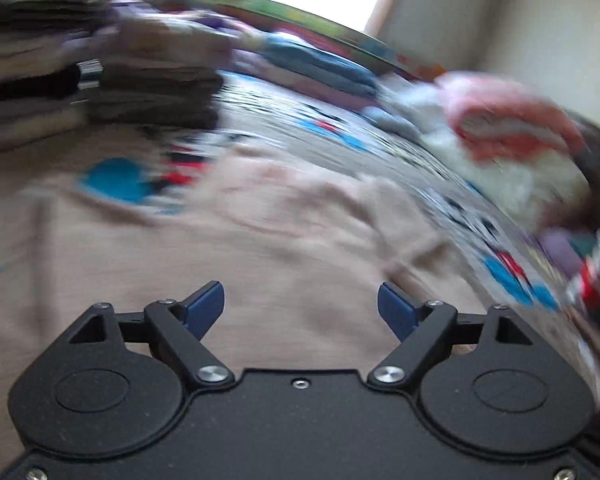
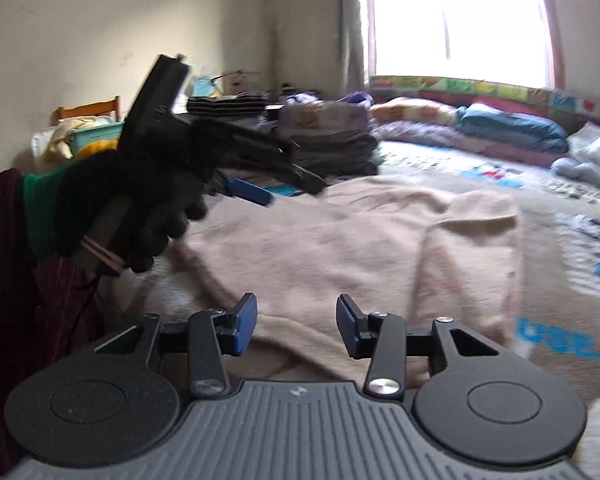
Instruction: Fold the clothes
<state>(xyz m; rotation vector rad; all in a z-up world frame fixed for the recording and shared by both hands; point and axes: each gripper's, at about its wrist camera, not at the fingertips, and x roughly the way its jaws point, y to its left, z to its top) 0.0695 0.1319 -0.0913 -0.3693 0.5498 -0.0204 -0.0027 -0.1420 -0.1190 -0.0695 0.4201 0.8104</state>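
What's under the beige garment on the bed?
The beige garment lies on a printed bedspread that shows around its edges. The part of the bedspread beneath the garment is covered and cannot be seen.

Black gripper bodies, blue fingers [image 2: 246, 322], silver screws; black glove [image 2: 140, 204], green cuff, maroon sleeve [image 2: 4, 216].

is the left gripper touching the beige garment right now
Apart. The right wrist view shows the left gripper held in a gloved hand, raised above the beige garment with bedding visible beneath its fingers, jaws open and empty.
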